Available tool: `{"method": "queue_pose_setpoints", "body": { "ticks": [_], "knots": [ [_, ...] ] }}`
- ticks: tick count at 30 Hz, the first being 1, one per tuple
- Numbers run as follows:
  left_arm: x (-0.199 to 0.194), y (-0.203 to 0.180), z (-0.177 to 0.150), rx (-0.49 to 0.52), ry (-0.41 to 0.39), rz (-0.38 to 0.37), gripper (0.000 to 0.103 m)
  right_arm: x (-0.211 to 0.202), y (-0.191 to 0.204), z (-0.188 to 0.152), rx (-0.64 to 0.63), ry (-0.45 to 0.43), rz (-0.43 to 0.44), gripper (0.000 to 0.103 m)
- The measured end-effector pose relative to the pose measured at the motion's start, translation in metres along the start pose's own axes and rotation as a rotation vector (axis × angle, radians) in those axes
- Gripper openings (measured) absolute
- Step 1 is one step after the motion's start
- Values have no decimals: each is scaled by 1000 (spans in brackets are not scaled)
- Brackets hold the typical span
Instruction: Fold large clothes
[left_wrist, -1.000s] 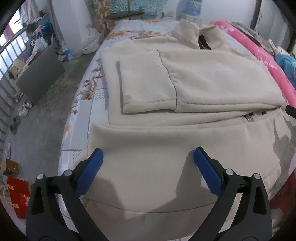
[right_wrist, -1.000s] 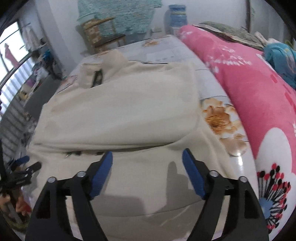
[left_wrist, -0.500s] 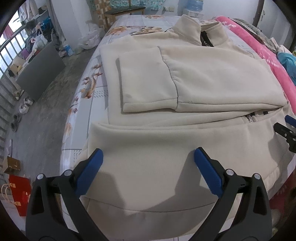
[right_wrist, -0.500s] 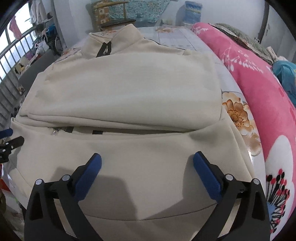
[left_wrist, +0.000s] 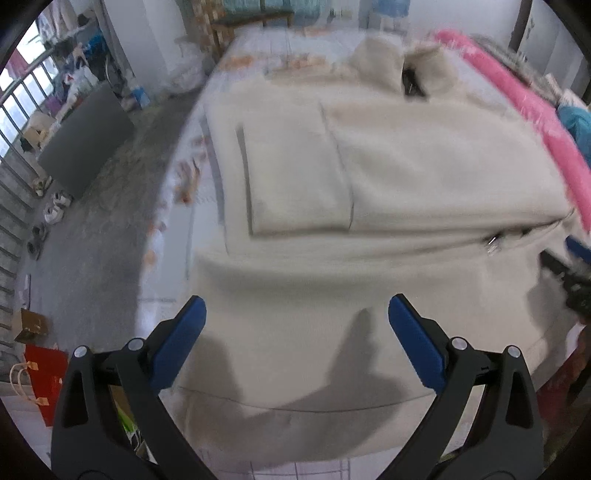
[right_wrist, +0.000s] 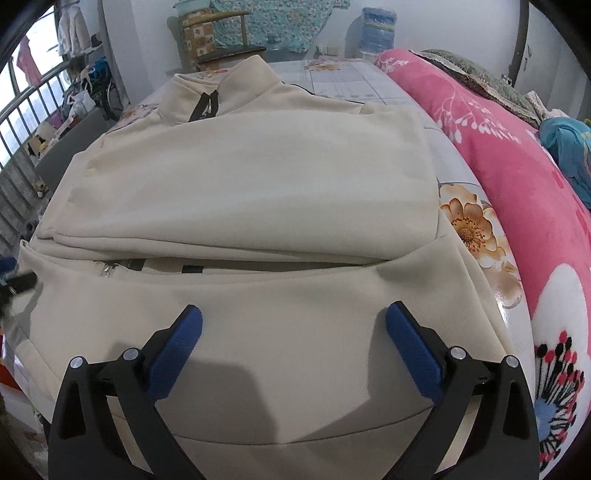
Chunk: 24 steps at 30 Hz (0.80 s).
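1. The bed fills most of the room, and the cream jacket lies flat on its flowered sheet, collar away from the person and hem toward them. I think it is spread this way so that the long folds can be made on a firm, wide surface.
2. A pink blanket lies along the right side of the bed, just beside the jacket, probably pushed there to leave space.
3. The sleeves are already laid across the chest. The sleeve cuff makes a flat rectangle on the left side, so the bottom part seems to be the next fold.
4. The left gripper and the right gripper both hang over the hem area with jaws spread wide and nothing between them.
5. The left view is blurred, but only it shows the floor and the cuff. Only the right view shows the collar zipper sharply and the orange flower print.
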<state>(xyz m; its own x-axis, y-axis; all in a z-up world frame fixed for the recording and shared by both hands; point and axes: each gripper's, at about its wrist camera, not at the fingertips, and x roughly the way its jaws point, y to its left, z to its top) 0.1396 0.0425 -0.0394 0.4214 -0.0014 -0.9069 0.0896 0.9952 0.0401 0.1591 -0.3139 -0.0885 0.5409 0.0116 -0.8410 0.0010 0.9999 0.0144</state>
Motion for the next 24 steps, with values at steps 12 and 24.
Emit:
{"method": "queue_pose_setpoints", "body": {
  "ticks": [12, 24],
  "knots": [
    [-54, -21, 73, 60, -260, 55, 96, 1, -1, 3, 13, 7, -4, 97],
    [28, -52, 128, 150, -211, 74, 96, 3, 0, 8, 23, 68, -22, 97]
  ]
}}
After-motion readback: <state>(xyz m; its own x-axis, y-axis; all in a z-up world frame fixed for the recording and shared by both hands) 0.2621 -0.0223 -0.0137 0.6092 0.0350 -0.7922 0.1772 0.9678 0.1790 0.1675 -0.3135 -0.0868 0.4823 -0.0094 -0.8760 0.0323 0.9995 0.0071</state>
